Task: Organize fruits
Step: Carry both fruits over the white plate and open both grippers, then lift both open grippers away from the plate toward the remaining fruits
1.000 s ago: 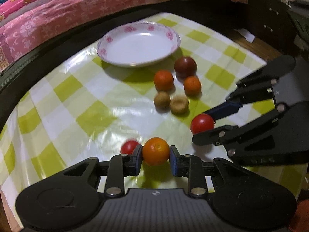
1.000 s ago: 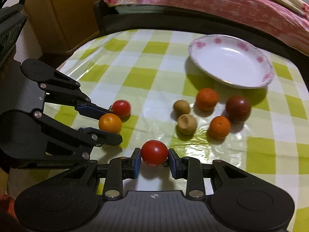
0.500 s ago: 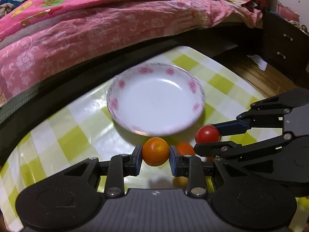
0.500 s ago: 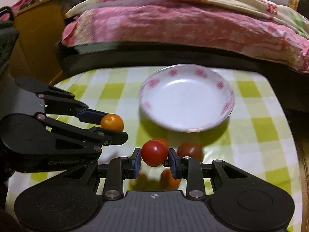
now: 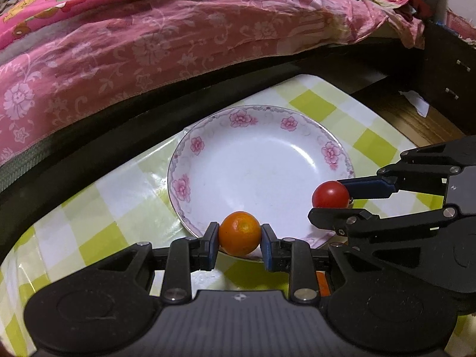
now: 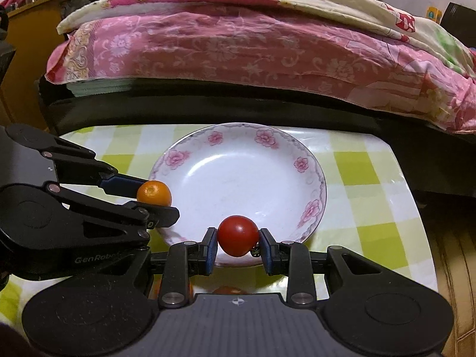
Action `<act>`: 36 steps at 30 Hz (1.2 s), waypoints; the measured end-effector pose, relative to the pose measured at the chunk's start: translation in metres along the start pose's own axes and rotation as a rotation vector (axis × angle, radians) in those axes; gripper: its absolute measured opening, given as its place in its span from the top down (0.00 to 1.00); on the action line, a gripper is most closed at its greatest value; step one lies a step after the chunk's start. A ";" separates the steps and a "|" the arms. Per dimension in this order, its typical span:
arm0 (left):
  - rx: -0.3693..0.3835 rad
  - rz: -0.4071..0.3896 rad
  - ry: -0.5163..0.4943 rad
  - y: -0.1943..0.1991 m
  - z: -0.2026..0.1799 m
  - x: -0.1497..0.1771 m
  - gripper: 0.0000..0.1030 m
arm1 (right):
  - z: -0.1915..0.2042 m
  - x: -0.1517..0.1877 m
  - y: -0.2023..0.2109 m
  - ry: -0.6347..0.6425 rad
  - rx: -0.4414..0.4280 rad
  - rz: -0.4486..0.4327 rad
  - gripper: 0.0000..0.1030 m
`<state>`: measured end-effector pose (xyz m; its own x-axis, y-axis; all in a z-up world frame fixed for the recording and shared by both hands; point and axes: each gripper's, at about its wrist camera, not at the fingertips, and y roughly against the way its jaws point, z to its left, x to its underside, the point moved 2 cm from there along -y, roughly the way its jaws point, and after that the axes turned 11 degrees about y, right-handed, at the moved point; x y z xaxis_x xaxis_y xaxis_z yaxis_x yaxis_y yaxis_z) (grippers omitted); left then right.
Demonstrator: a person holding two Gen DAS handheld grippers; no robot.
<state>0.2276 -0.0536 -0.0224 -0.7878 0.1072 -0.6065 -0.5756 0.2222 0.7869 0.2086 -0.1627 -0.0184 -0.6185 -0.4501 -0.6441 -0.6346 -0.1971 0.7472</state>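
Behind checked tablecloth point(image 5: 98, 208) (glossy), pink bedding point(image 5: 148, 38)

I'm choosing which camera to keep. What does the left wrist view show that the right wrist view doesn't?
Only the left wrist view shows the wooden floor with a white scrap. Only the right wrist view shows a wooden cabinet at far left. Both show the left gripper clamping the orange fruit, the right gripper clamping the red tomato, the empty flowered plate, and the pink bedding.
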 end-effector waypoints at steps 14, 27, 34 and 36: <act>-0.006 -0.007 -0.001 -0.002 -0.001 0.000 0.63 | -0.004 0.001 -0.010 -0.004 0.042 0.010 0.71; -0.012 -0.041 -0.001 0.008 0.000 -0.002 0.58 | -0.009 0.001 -0.003 -0.033 0.075 -0.010 0.66; -0.008 -0.038 -0.010 0.014 0.001 0.001 0.58 | -0.009 0.005 0.001 -0.038 0.082 -0.009 0.66; -0.007 -0.037 -0.013 0.016 0.001 0.003 0.58 | -0.009 0.005 0.004 -0.037 0.080 -0.015 0.66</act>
<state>0.2159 -0.0484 -0.0120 -0.7631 0.1120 -0.6365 -0.6056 0.2196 0.7648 0.2067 -0.1733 -0.0176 -0.6243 -0.4148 -0.6619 -0.6783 -0.1324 0.7228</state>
